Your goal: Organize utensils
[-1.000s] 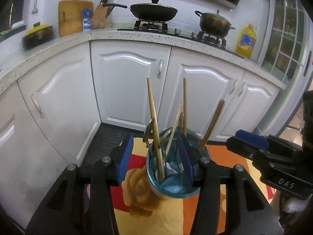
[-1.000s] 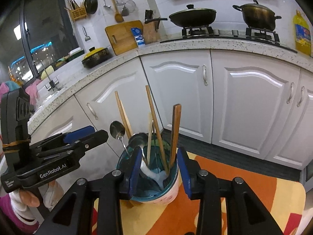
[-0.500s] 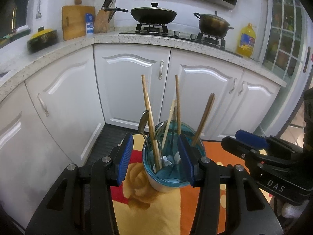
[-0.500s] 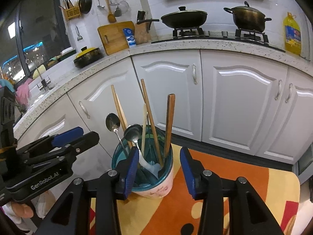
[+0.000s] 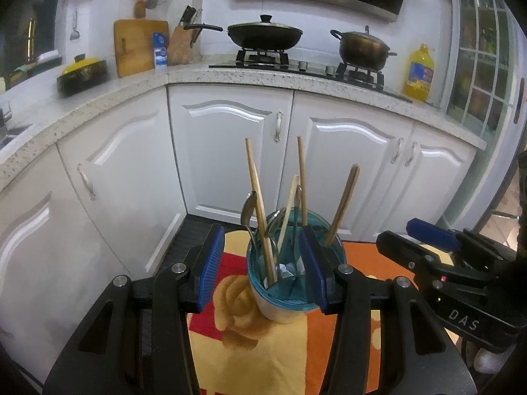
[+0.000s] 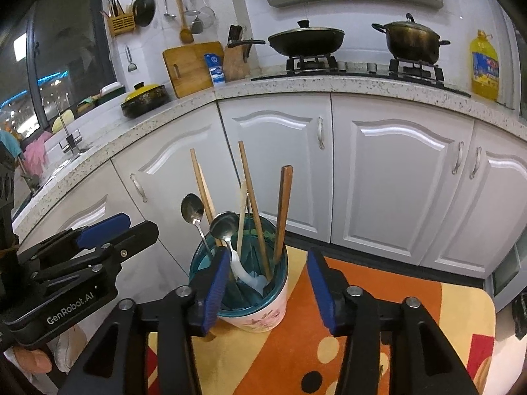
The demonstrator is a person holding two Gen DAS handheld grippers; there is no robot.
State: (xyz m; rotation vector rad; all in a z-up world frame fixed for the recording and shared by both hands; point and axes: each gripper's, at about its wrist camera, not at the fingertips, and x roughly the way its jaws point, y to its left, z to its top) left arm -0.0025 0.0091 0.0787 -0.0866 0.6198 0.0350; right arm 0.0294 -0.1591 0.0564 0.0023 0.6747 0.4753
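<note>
Seemingly, both grippers, left [image 5: 262, 268] and right [image 6: 266, 291], are held wide open and empty around the cup [image 6: 253, 299] on the cloth [image 6: 378, 322], where utensils [image 6: 250, 197] are gathered upright.

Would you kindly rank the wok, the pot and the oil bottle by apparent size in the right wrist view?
1. Wok, widest.
2. Pot, somewhat smaller.
3. Oil bottle, smallest.
All sit along the same counter, so nearness hardly skews this.

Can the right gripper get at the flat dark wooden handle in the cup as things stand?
Probably yes. The right gripper is open, the cup sits just ahead between its fingers, and the dark wooden handle stands apart on the cup's right side, clear above the rim. The left gripper is off to the side.
</note>
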